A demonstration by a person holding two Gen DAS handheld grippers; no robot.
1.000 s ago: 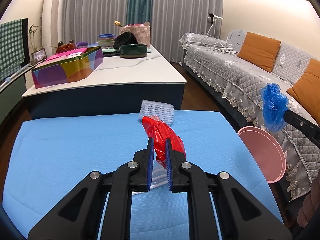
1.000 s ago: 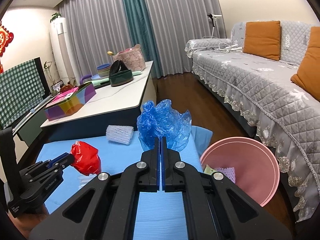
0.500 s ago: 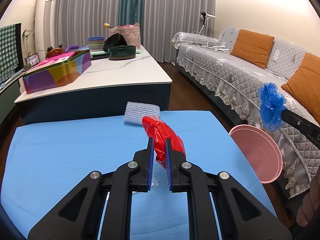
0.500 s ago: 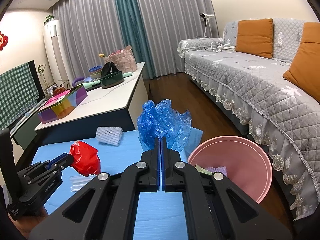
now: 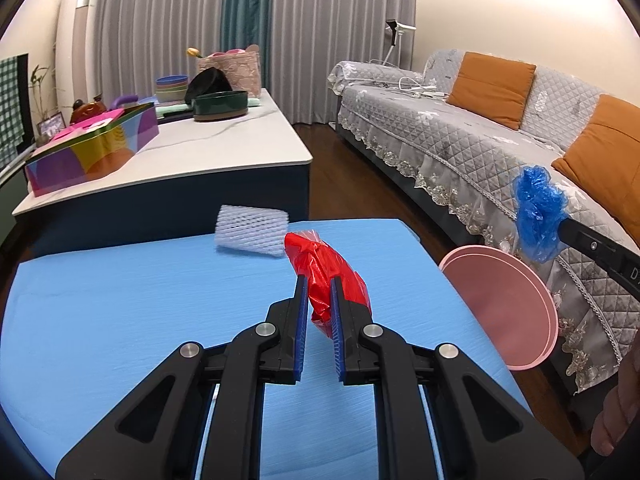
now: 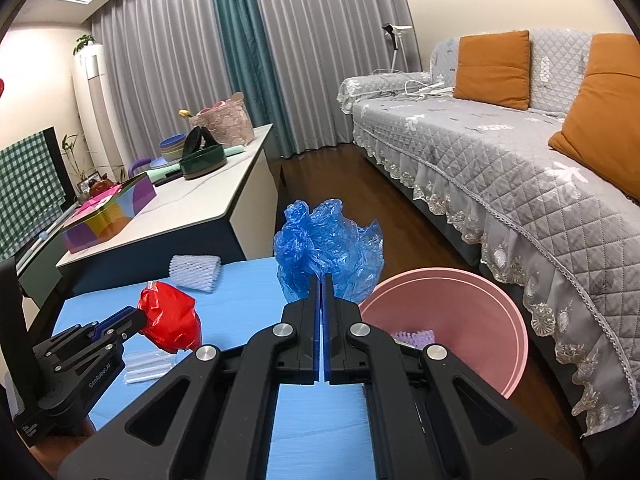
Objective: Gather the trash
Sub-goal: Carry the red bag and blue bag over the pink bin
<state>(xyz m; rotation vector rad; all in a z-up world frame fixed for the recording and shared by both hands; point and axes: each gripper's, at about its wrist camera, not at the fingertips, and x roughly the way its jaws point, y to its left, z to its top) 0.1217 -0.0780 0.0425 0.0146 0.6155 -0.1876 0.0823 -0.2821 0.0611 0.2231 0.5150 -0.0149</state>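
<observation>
Red crumpled plastic (image 5: 328, 276) is clamped in the left hand-held gripper (image 5: 318, 292), marked "GenRobot.AI", beside the pink bin (image 6: 472, 304); the right hand-held gripper (image 6: 322, 292) pinches blue plastic (image 6: 328, 248).

right tongs (image 6: 322, 286) clamp blue bag (image 6: 329, 246) | pink bin (image 6: 452, 322) beside
</observation>
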